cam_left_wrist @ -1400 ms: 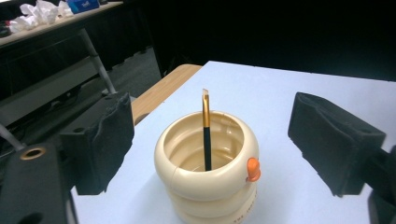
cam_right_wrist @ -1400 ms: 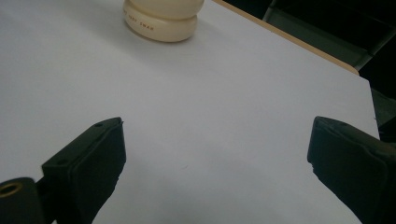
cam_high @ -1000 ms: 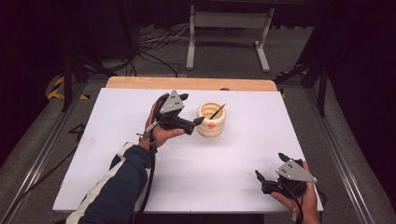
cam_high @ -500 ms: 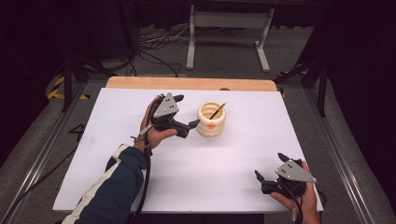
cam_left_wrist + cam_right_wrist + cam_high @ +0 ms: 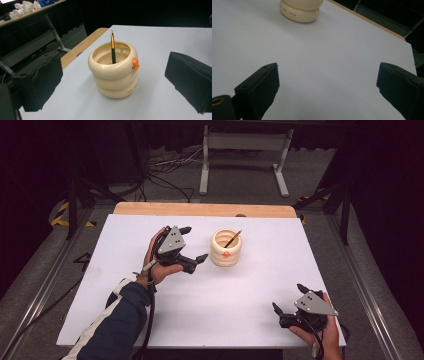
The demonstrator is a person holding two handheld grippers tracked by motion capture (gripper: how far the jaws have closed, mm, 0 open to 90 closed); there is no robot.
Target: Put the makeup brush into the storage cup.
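Note:
A cream ribbed pot (image 5: 226,247) stands upright on the white table (image 5: 250,285), right of centre toward the back. It has a small orange knob (image 5: 226,254) on its side, and a thin brush (image 5: 233,238) leans inside it. My left gripper (image 5: 194,243) hovers just left of the pot, open and holding nothing. In the left gripper view the pot (image 5: 115,75) and brush (image 5: 113,47) sit straight ahead between the wide-apart jaws, untouched. My right gripper (image 5: 288,298) rests open near the front right corner. The right gripper view has the pot's base (image 5: 300,11) far ahead.
A wooden strip (image 5: 205,210) runs along the table's far edge. Beyond it, a metal stand (image 5: 245,150) and loose cables (image 5: 165,170) are on the floor. Bare white tabletop (image 5: 324,57) lies between the right gripper's jaws. The table's right edge is close beside the right hand.
My left gripper has drawn back from the pot, moving left and a little toward the person. The right gripper and the pot have stayed put.

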